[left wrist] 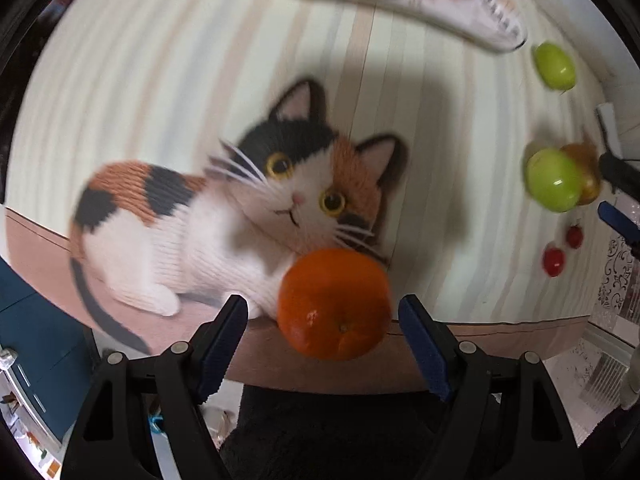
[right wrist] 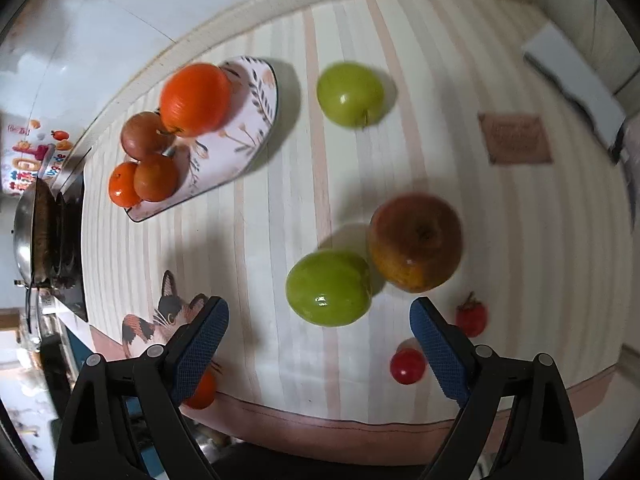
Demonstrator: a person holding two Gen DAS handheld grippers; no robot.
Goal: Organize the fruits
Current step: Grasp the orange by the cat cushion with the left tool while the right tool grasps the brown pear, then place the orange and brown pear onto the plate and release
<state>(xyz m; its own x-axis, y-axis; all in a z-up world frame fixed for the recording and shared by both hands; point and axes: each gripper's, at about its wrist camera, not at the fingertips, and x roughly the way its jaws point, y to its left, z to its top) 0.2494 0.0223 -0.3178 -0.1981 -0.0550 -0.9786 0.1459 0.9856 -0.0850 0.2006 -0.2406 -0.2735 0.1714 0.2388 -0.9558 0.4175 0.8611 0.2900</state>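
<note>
In the left wrist view my left gripper is open, its jaws on either side of an orange that lies near the table's front edge on a printed cat. A patterned plate with several orange fruits stands at the far edge. In the right wrist view my right gripper is open and empty, just in front of a green apple that touches a brownish apple. A second green apple lies further back. The plate holds several orange fruits.
Two small red fruits lie at the front right. A brown coaster-like patch and a white box are at the far right. A metal pan sits beyond the table's left edge. The table edge runs close below both grippers.
</note>
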